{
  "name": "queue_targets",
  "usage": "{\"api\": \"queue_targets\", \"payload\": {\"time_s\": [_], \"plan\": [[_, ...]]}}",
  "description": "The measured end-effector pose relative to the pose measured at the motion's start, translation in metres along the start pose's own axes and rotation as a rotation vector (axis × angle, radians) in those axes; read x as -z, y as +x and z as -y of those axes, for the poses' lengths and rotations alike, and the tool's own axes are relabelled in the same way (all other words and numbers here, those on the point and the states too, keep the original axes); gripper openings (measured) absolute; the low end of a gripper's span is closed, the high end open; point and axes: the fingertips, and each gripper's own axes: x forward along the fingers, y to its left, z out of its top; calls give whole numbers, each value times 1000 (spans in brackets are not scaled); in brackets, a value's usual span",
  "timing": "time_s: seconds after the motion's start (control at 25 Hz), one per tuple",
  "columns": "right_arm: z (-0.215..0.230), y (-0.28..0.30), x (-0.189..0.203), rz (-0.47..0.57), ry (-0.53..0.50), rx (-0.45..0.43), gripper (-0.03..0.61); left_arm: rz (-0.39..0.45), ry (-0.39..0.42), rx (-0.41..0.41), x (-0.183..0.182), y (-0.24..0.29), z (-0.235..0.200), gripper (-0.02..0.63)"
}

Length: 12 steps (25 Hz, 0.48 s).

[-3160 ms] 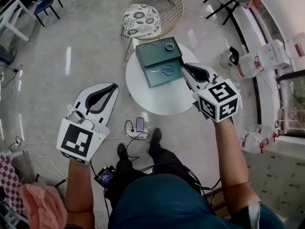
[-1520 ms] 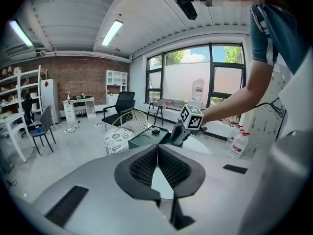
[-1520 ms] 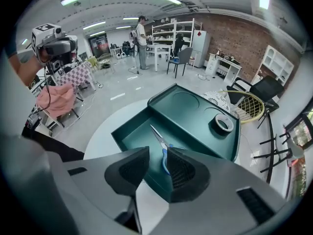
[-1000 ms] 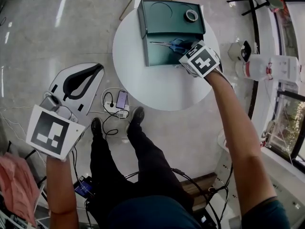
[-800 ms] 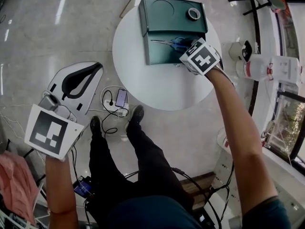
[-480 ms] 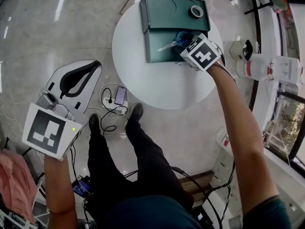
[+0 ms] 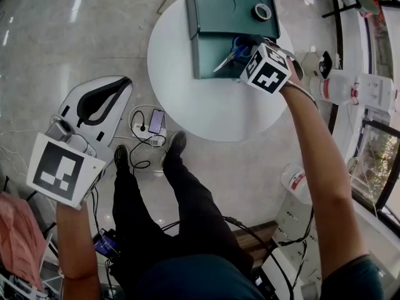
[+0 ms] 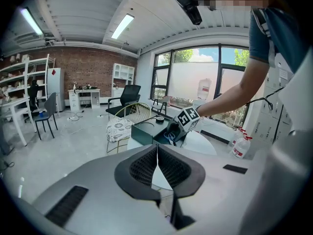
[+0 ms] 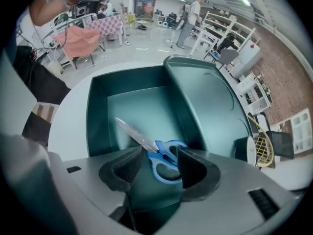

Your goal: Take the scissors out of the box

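In the head view, the scissors [image 7: 229, 53] lie inside the open dark green box [image 7: 209, 67] on the far part of the round white tabletop [image 7: 212, 114]. Their blades now slant toward the near left, where a second ago they pointed straight left. The right claw [image 7: 249, 54] dips steeply into the box's right end and its marker cube has rolled. A tape roll [image 7: 263, 11] sits on the lid. The left claw [image 7: 119, 87] hangs well apart over the floor at the near left. The left gripper view shows that claw pressed together with nothing in it. In the right gripper view the jaws stand spread, having just been opening. The scissors' blue handle loops sit between the pads and the bare steel blades run out to the far left over the box floor. I cannot tell whether the pads touch the handles.
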Motion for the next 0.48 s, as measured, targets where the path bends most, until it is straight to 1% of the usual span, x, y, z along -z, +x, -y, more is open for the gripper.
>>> {"api": "queue_targets", "payload": {"time_s": [0.08, 0.16, 0.24, 0.36, 0.44, 0.48], "plan": [[0, 0, -2, -10, -67, 0, 218, 1, -3, -5, 1, 0, -1, 21], [-1, 1, -2, -17, -101, -11, 218, 4, -4, -8, 2, -1, -2, 21], [-2, 3, -1, -16, -94, -30, 218, 7, -5, -8, 3, -1, -2, 21], [-3, 5, 1, -9, -55, -64, 216, 9, -10, -9, 6, -1, -2, 21], [-4, 5, 0, -11, -52, -77, 215, 10, -13, -9, 7, 0, -2, 21], [-5, 5, 0, -13, -58, -79, 195, 11, -14, -8, 7, 0, -2, 21]]}}
